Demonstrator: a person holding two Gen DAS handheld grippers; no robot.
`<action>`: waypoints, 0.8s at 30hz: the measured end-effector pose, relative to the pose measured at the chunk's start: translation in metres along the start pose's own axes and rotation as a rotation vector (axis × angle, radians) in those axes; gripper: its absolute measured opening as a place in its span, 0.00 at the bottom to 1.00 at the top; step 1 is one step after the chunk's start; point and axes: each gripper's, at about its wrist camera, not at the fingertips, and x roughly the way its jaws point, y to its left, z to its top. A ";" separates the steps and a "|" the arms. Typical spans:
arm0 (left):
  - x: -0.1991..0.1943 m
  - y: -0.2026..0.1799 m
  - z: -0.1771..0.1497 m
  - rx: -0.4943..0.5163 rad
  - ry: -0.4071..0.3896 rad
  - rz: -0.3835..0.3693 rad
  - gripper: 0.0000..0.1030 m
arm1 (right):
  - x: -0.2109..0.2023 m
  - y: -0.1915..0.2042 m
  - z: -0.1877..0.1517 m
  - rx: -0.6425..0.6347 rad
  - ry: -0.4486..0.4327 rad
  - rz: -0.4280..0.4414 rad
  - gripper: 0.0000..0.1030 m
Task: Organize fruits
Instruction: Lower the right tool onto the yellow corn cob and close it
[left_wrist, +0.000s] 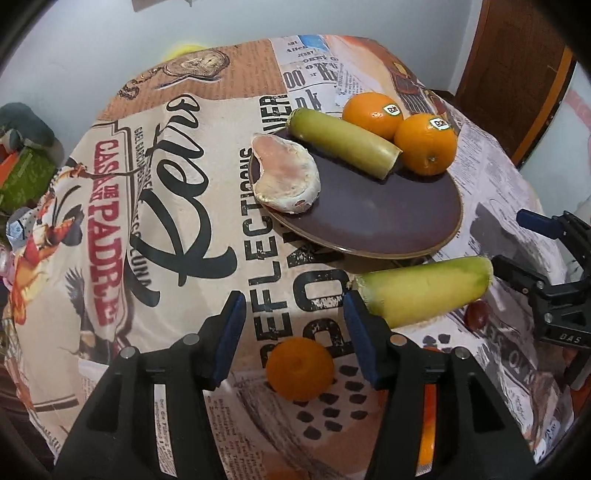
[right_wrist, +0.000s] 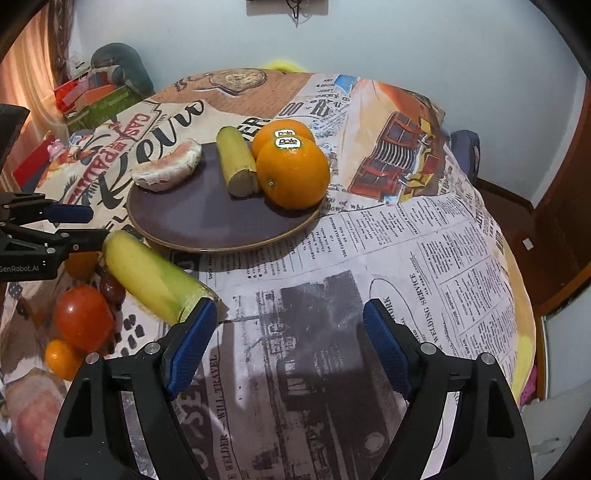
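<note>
Left wrist view: left gripper (left_wrist: 293, 338), fingers apart and empty, above a small orange (left_wrist: 300, 369); loose corn cob (left_wrist: 424, 290) lies beyond, short of the plate (left_wrist: 369, 221). Right gripper (right_wrist: 290, 349), wide and empty, beside that cob. Judged step: approach; next, close on one fruit, carry to plate.

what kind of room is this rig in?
Probably a room in a home, not a lab: a round table under a newspaper-print cloth, a plate of oranges, household clutter by a curtain, and a wooden door.
</note>
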 end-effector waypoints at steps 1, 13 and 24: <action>0.001 0.000 0.001 -0.007 0.003 -0.005 0.53 | 0.000 -0.001 0.000 0.007 0.000 -0.001 0.77; 0.007 -0.042 0.011 0.018 0.012 -0.140 0.52 | -0.019 -0.039 -0.026 0.070 0.011 -0.071 0.77; -0.037 -0.019 0.003 -0.040 -0.076 -0.128 0.52 | -0.045 -0.004 -0.011 0.003 -0.055 0.063 0.77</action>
